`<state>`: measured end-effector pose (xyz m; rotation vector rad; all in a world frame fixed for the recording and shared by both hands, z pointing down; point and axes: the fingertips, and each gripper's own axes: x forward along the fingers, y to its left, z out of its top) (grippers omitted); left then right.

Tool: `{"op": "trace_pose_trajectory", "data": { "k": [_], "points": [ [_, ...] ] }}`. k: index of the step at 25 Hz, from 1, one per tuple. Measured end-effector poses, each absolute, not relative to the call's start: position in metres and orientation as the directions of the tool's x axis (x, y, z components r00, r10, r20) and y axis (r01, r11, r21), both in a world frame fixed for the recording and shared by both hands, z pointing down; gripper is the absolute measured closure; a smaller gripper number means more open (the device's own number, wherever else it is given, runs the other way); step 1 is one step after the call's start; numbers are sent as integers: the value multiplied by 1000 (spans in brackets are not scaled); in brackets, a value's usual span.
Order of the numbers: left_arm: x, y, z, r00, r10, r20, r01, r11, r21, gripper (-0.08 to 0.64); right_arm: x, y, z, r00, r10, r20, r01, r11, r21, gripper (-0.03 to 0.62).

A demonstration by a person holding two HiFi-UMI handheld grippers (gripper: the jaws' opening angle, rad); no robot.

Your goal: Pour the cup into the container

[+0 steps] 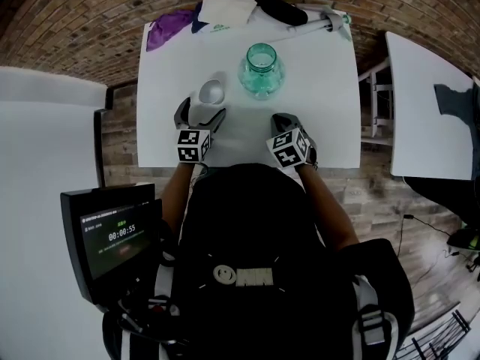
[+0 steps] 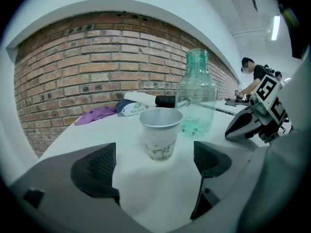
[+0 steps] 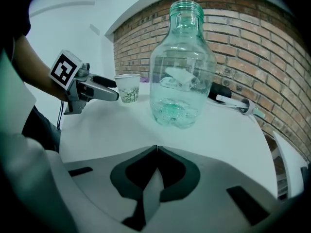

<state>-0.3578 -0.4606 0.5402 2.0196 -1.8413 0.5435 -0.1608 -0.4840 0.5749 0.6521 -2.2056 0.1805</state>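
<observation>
A white paper cup [image 2: 161,132] with a small green print stands upright on the white table [image 1: 322,103], also seen as the cup [image 1: 211,92] and the cup [image 3: 128,88]. My left gripper [image 2: 155,171] is open, its jaws wide apart just short of the cup and not touching it; the left gripper [image 1: 199,116] sits right behind the cup. The clear green glass jar [image 1: 261,70] stands to the cup's right, with a little green material at its bottom [image 3: 176,111]. My right gripper [image 3: 155,152] is shut and empty, resting on the table before the jar.
At the table's far edge lie a purple cloth [image 1: 169,27], a white packet [image 1: 225,7], a black object [image 1: 281,10] and a white tool [image 1: 319,25]. A brick wall stands behind. A timer screen [image 1: 112,235] is at lower left. Another person works at a far table [image 2: 255,76].
</observation>
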Motion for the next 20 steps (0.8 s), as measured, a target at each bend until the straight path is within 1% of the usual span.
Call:
{"op": "trace_pose_trajectory", "data": {
  "k": [2, 4, 6, 7, 8, 9, 13, 14, 15, 17, 20],
  "points": [
    [-356, -453, 539, 78, -861, 502, -996, -90, 1, 41, -161, -485, 574, -537, -405, 740, -515, 852, 93, 584],
    [-357, -444, 539, 56, -868, 494, -997, -73, -16, 123, -160, -485, 572, -535, -425, 730, -519, 847, 113, 584],
    [-360, -434, 538, 22, -874, 485, -998, -46, -38, 258, -160, -484, 570, -531, -444, 721, -517, 844, 139, 584],
    [-359, -430, 536, 13, -877, 481, -998, -37, -41, 305, -160, -484, 570, -529, -451, 719, -517, 843, 148, 584],
    [-357, -427, 534, 12, -879, 477, -999, -34, -37, 328, -159, -484, 571, -526, -453, 720, -518, 842, 151, 584],
    [-355, -425, 531, 17, -880, 475, -999, -34, -27, 373, -160, -484, 571, -525, -450, 722, -519, 842, 148, 584],
    [-351, -414, 532, 26, -873, 487, -1000, -23, 12, 474, -158, -486, 573, -522, -427, 738, -517, 847, 124, 584],
    [-349, -411, 532, 29, -870, 492, -1000, -21, 22, 526, -158, -486, 573, -517, -428, 741, -516, 847, 129, 584],
    [-348, -408, 532, 39, -868, 496, -999, -24, 36, 555, -157, -486, 573, -511, -432, 743, -517, 845, 136, 584],
    [-346, -401, 526, 63, -869, 490, -997, -30, 75, 555, -159, -487, 573, -500, -441, 745, -524, 839, 145, 584],
    [-340, -393, 509, 81, -893, 444, -994, -41, 98, 555, -158, -489, 571, -509, -463, 726, -550, 824, 140, 584]
  ]
}}
